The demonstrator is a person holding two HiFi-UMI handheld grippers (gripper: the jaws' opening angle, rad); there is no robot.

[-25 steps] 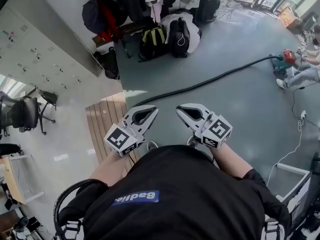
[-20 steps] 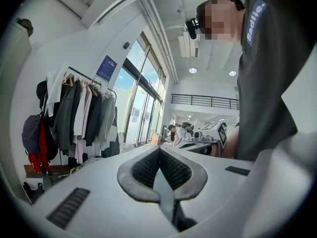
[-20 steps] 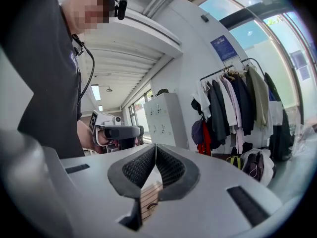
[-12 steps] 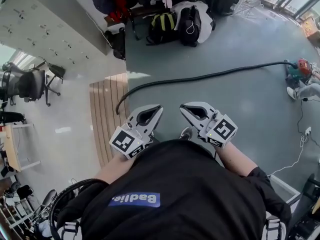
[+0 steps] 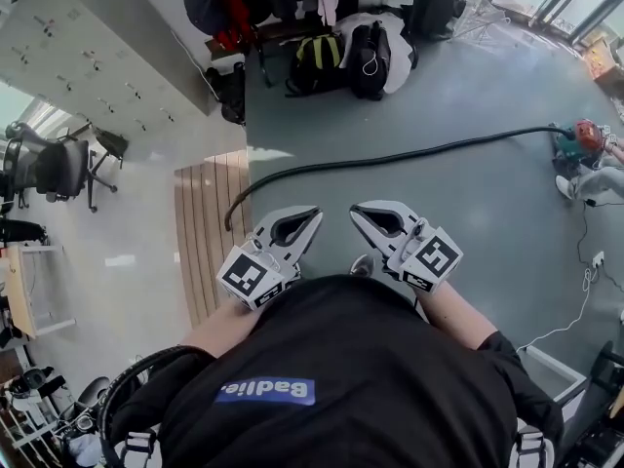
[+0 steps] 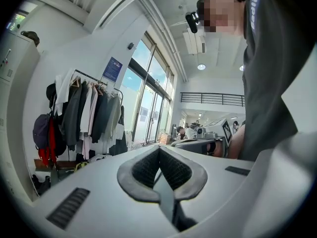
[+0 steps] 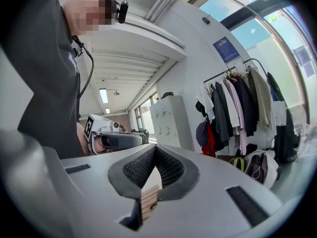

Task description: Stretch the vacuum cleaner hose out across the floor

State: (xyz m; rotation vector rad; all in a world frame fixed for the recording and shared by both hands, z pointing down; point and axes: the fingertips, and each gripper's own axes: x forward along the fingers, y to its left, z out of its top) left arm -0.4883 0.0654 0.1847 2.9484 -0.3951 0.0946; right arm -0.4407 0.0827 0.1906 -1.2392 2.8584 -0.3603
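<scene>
Vacuum cleaner hose (image 5: 409, 152) lies curved across the grey floor (image 5: 487, 232) — untouched by the left gripper (image 5: 312, 214) and right gripper (image 5: 357, 211), both with jaws clenched together on nothing.

- The hose (image 5: 409, 152) is black, thin and long, and lies flat on the grey floor.
- One end hooks down along the right edge of the wood panel (image 5: 205, 242).
- From there it runs away from the panel in a shallow arc.
- Its far end meets the red-and-teal vacuum (image 5: 583, 136), well apart from the panel.
</scene>
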